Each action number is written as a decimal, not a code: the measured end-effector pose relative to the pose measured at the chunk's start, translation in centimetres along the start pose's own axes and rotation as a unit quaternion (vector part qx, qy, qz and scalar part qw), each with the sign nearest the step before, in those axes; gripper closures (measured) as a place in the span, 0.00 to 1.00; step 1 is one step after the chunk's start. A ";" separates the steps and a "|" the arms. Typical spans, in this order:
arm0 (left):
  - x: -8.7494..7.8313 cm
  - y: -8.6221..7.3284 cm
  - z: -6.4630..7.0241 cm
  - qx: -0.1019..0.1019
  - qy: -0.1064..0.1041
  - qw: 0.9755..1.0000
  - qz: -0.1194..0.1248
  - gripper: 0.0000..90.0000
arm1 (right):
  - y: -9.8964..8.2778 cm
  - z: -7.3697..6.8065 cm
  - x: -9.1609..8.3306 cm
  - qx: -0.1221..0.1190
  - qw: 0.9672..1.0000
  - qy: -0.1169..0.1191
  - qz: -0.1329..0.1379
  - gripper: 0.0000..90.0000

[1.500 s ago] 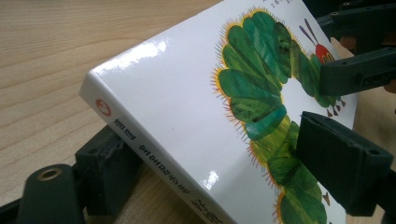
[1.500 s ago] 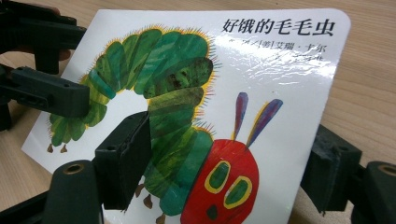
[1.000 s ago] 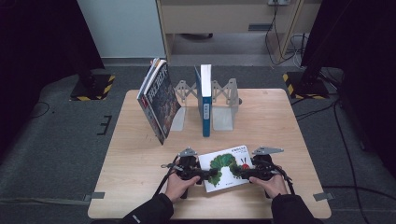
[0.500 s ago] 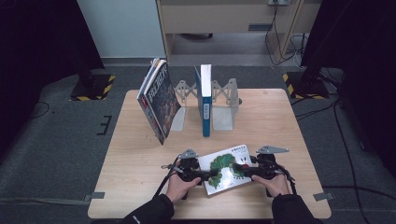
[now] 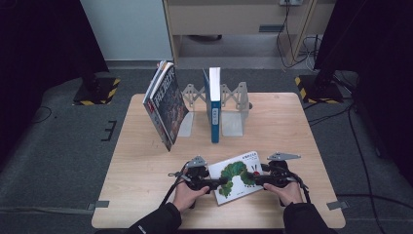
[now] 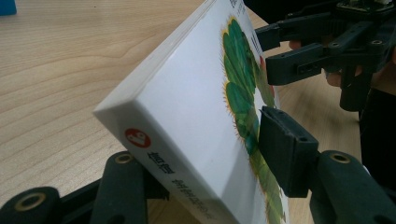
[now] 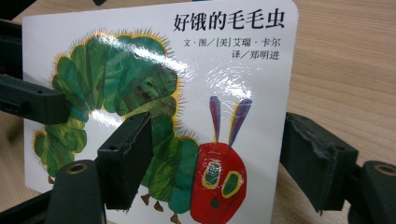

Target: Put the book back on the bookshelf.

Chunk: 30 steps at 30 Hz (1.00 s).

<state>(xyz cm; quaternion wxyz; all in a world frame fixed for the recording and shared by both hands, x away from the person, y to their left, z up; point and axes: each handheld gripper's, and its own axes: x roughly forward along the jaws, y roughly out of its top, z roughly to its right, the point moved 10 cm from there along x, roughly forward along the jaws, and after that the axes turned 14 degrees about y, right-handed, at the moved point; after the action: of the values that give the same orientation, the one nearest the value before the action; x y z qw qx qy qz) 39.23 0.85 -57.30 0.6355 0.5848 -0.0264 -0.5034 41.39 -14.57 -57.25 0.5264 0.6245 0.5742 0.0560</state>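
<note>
A white picture book (image 5: 237,176) with a green caterpillar on the front is at the near side of the table (image 5: 141,165), between the person's two hands. One edge of it is tipped up off the wood.

The left tool (image 5: 218,183) reaches in from the left. Its jaws have just been closing, and the book's edge is between them. In the left tool's view, one pad sits on the cover and the other is under the book, so it looks like it is gripping the book.

The right tool (image 5: 255,179) reaches in from the right. Its jaws have just opened a little. One pad lies over the cover by the caterpillar's red head. The other pad stands off the book's edge, with a gap, so the tool is open around the book.

Farther back, a blue book (image 5: 213,103) stands upright in a grey metal rack (image 5: 233,105). A dark book (image 5: 165,105) leans beside it.
</note>
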 end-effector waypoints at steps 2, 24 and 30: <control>0.0 0.0 0.0 -0.003 -0.001 1.000 -0.003 0.53 | 0.0 -0.1 0.1 0.002 1.000 0.000 0.001 0.30; -1.0 0.1 2.6 0.003 -0.041 0.999 -0.014 0.76 | 1.3 -0.4 -0.5 -0.013 0.999 0.015 0.037 0.29; -1.4 0.5 2.7 -0.001 -0.039 0.999 -0.013 0.82 | 1.7 0.1 -1.3 -0.014 0.999 0.005 0.052 0.25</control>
<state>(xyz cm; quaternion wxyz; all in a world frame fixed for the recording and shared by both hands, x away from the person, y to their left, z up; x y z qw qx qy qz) 37.17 -0.23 -55.25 0.6283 0.5638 -0.0430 -0.5344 42.10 -15.26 -55.40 0.5282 0.6461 0.5428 0.0947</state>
